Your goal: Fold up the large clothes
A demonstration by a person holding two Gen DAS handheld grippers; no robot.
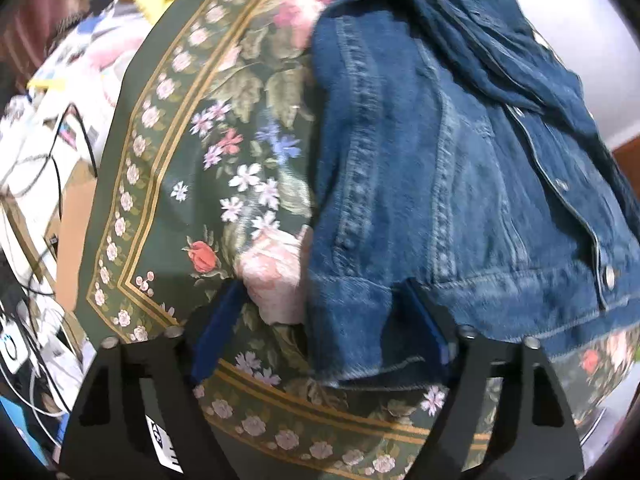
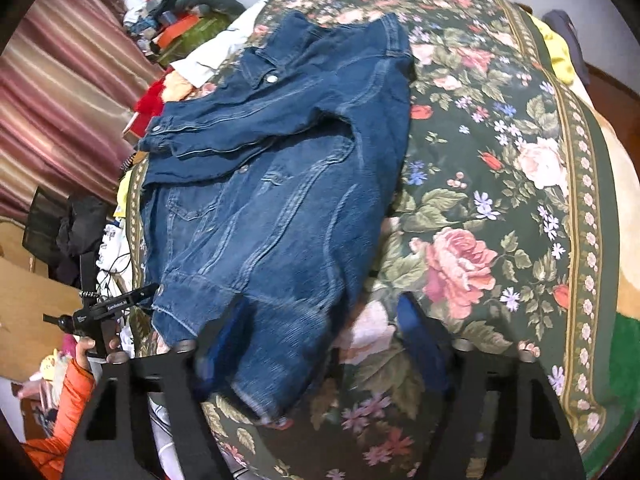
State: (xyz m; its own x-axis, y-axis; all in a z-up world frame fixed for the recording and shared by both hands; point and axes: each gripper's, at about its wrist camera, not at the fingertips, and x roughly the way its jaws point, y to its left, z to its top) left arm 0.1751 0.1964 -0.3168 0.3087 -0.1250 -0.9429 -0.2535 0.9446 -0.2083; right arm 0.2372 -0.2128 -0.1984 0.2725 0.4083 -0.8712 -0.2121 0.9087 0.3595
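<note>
A blue denim jacket (image 1: 420,168) lies crumpled on a dark green floral blanket (image 1: 192,184). In the left wrist view my left gripper (image 1: 320,320) hangs over the jacket's lower hem corner. Denim lies between the fingers, but the left finger (image 1: 216,320) stands over bare blanket, so the gripper is open. In the right wrist view the jacket (image 2: 272,184) stretches away, one sleeve end running down between the fingers of my right gripper (image 2: 320,336). That gripper's right finger (image 2: 416,332) is apart from the cloth, so it is open. A hand in an orange sleeve (image 2: 76,384) holds the left gripper (image 2: 146,293) at the jacket's left hem.
The blanket's gold-striped border (image 1: 132,216) marks the bed's edge. Past it lie cables, papers and cardboard (image 1: 48,184). A striped curtain (image 2: 60,92), a clutter pile (image 2: 172,20) and red and white cloth (image 2: 168,88) sit left of the jacket. Yellow fabric (image 2: 560,52) lies far right.
</note>
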